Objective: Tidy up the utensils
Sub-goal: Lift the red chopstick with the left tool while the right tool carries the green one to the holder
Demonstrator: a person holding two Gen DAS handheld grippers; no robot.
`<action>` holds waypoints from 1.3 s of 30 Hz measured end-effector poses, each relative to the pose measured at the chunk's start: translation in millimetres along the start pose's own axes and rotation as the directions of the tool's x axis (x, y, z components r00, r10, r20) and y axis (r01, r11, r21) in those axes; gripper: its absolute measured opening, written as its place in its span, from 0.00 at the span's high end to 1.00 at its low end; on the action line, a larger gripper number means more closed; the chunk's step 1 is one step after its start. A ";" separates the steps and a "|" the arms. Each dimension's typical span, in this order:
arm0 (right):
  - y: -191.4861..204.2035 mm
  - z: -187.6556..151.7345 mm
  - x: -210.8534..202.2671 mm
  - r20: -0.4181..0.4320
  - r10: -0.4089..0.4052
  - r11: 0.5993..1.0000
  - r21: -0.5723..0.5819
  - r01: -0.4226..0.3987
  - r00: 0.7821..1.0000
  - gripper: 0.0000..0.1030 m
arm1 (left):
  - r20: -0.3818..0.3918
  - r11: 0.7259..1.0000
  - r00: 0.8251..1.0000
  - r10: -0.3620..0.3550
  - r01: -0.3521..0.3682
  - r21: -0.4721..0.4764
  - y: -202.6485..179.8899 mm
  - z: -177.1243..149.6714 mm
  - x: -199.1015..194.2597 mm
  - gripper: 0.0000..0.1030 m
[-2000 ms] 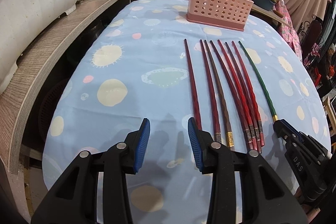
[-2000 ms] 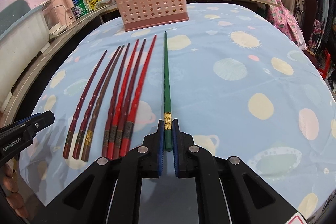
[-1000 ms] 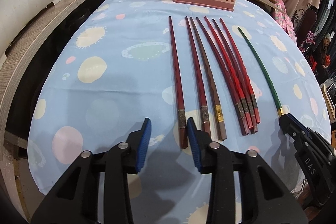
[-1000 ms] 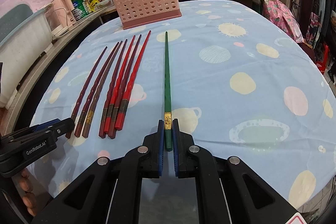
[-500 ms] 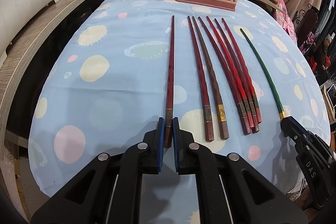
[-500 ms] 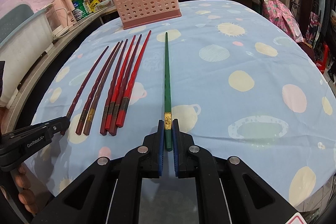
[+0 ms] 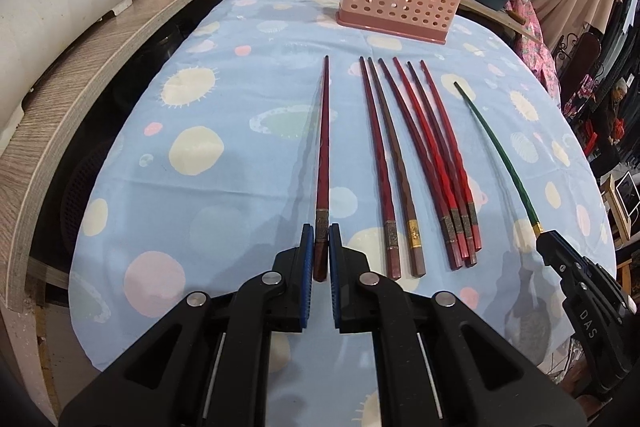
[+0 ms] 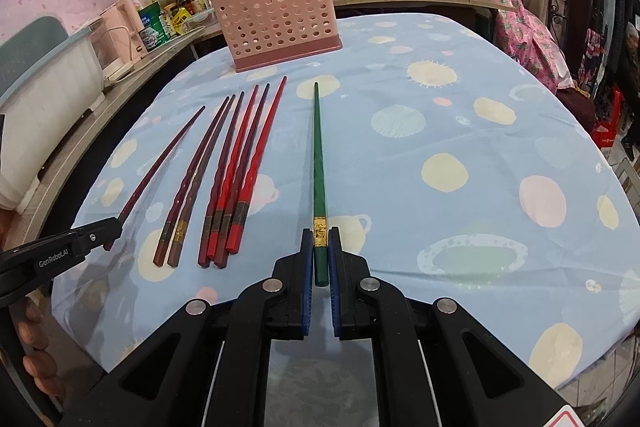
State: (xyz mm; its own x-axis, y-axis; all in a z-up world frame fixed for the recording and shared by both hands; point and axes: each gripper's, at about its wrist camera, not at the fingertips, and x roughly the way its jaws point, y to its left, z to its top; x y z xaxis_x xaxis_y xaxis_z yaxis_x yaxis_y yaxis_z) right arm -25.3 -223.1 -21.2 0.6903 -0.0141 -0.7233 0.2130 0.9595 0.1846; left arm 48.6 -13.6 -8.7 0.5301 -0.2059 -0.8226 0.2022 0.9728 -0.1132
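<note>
So both grippers have a chopstick by its thick end right now. The left gripper (image 7: 318, 251) has its jaws clamped on the dark red chopstick (image 7: 323, 155), and the right gripper (image 8: 320, 253) is pinched on the green chopstick (image 8: 319, 163).

Key thing for the next move, I'd say: both sticks run straight out from the jaws, long axis pointing at the pink basket (image 7: 396, 1) standing by the far edge of the table (image 8: 460, 131). The basket is well beyond either tip, roughly between the two lines. Neither hand looks clearly nearer.

Whether the held sticks rest on the cloth or sit just above it, I can't tell.

Count: seven chopsticks total. One dark red in the left, one green in the right, five loose ones (image 7: 424, 163) lying side by side between them near the front edge, the right three touching. One basket.
</note>
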 end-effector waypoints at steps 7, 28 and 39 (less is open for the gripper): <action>-1.4 24.9 -27.1 0.079 0.019 1.000 0.006 -0.020 0.997 0.93 | 0.064 1.000 0.998 -0.017 0.018 -0.015 4.1 19.7 -25.5 0.93; 5.8 147.0 -72.5 0.320 0.055 0.998 -0.010 -0.054 0.946 0.93 | 0.307 0.998 0.951 -0.025 0.043 -0.055 13.9 137.6 -89.5 0.93; 6.9 196.0 -67.2 0.352 0.076 0.997 -0.012 -0.077 0.933 0.93 | 0.342 0.998 0.939 -0.032 0.048 -0.038 6.4 189.8 -91.1 0.93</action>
State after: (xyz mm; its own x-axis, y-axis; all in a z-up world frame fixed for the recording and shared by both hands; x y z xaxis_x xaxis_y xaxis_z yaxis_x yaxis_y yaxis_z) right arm 65.2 -270.7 159.1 0.9034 -0.0392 -0.4270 0.1510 0.9611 0.2312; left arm 157.8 -8.8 171.2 0.7732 -0.2609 -0.5780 0.1959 0.9651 -0.1735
